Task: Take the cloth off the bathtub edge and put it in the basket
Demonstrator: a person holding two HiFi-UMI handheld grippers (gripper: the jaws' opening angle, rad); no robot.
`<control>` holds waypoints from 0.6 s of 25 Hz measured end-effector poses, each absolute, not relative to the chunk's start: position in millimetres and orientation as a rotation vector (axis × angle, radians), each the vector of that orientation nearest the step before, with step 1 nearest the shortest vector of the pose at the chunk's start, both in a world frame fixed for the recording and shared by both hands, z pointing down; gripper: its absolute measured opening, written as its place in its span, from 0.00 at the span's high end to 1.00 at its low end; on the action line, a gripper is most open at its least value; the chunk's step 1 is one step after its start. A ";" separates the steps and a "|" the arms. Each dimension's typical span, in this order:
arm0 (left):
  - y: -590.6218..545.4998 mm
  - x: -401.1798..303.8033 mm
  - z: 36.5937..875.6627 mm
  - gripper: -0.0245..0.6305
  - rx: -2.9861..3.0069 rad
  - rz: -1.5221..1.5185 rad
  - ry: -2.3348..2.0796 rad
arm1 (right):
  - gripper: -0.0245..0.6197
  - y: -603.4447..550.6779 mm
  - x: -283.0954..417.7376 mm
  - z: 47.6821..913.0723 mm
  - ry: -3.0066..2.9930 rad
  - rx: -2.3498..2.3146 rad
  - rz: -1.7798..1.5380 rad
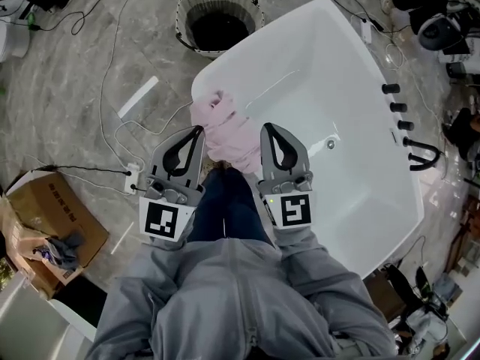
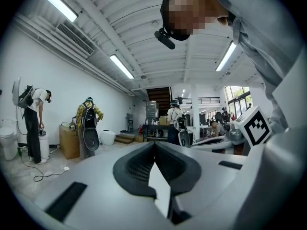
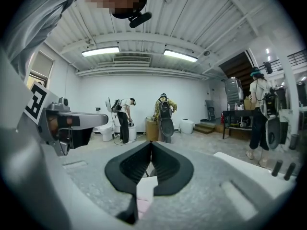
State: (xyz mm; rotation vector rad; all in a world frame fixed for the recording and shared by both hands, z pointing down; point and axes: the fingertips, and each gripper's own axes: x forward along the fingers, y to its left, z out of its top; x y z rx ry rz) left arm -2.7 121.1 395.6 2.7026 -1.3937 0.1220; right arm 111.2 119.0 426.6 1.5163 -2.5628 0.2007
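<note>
Cloth: pink, heaped on the tub near rim, between our two grippers, long axis running away from us. Left gripper, right gripper: jaws pressed together, empty. Left seems marginally nearer. Basket lies beyond.

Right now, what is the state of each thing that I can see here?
Bathtub, empty of water.
Pink cloth, bunched on the tub's edge, not gripped.
Basket, upright, no cloth visible inside.
Left gripper, shut, holding nothing.
Right gripper, shut, holding nothing.
</note>
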 end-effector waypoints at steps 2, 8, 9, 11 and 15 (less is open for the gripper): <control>119.7 -4.1 410.7 0.96 2.697 0.141 -1.382 | 0.95 118.1 111.9 440.2 -2.551 1.513 0.222; 118.8 -7.5 456.2 0.96 2.662 0.163 -1.358 | 0.95 118.2 112.7 475.6 -2.548 1.469 0.224; 119.4 -6.8 463.6 0.96 2.655 0.168 -1.351 | 0.95 119.5 113.9 481.3 -2.544 1.468 0.230; 120.7 -5.9 476.0 0.96 2.639 0.168 -1.339 | 0.95 123.3 116.2 492.9 -2.532 1.465 0.245; 119.5 -8.7 494.6 0.96 2.629 0.121 -1.357 | 0.95 131.4 117.6 519.0 -2.508 1.446 0.264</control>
